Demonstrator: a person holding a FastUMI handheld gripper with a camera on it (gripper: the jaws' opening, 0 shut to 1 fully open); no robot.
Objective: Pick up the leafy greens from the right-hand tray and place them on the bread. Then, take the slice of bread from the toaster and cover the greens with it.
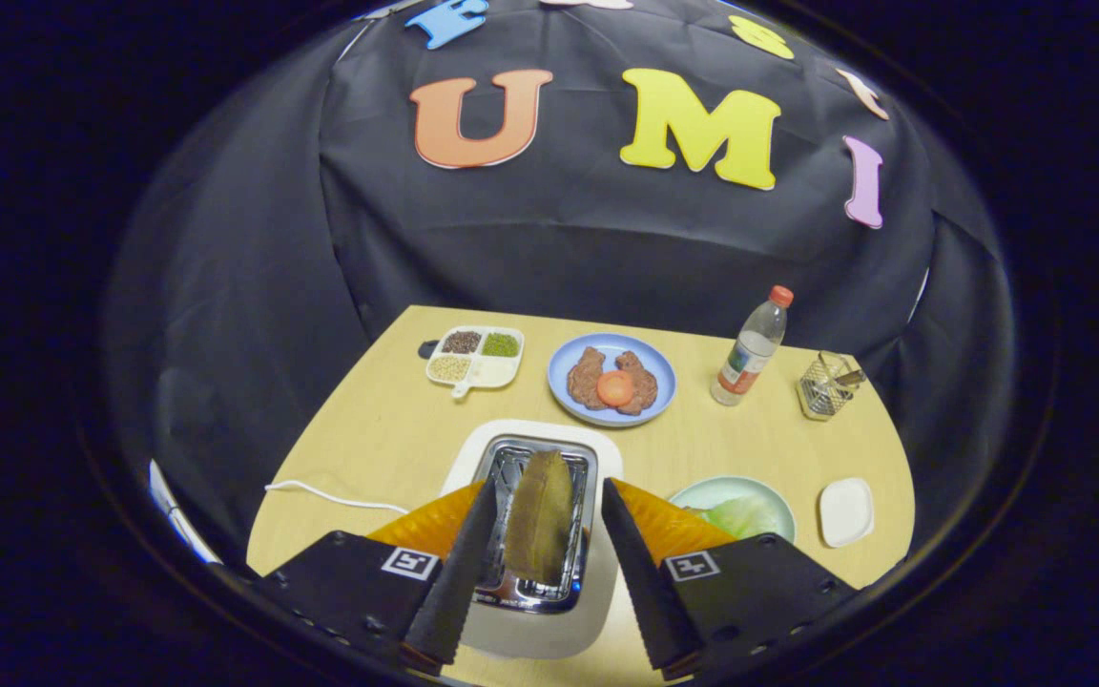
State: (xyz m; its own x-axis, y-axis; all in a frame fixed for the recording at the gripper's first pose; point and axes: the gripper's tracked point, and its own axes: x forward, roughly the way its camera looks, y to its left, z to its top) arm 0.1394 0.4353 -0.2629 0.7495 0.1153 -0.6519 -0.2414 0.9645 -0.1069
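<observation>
A brown slice of bread (540, 515) stands upright in a slot of the white toaster (549, 434), sticking out of the chrome top. My gripper (547, 487) hovers over the toaster, open, with one finger on each side of the slice and a gap to it on both sides. Right of the toaster, a pale green plate (702, 491) holds light leafy greens (745, 515), partly hidden behind my right finger. Beyond the toaster, a blue plate (659, 367) carries two brown pieces (590, 380) with a red-orange round slice (614, 387) lying on them.
A divided white dish (476, 358) of grains sits at the far left. A plastic bottle (750, 358) with a red cap and a wire basket (826, 385) stand at the far right. A small white dish (845, 510) lies beside the green plate. A white cable (330, 496) runs left from the toaster.
</observation>
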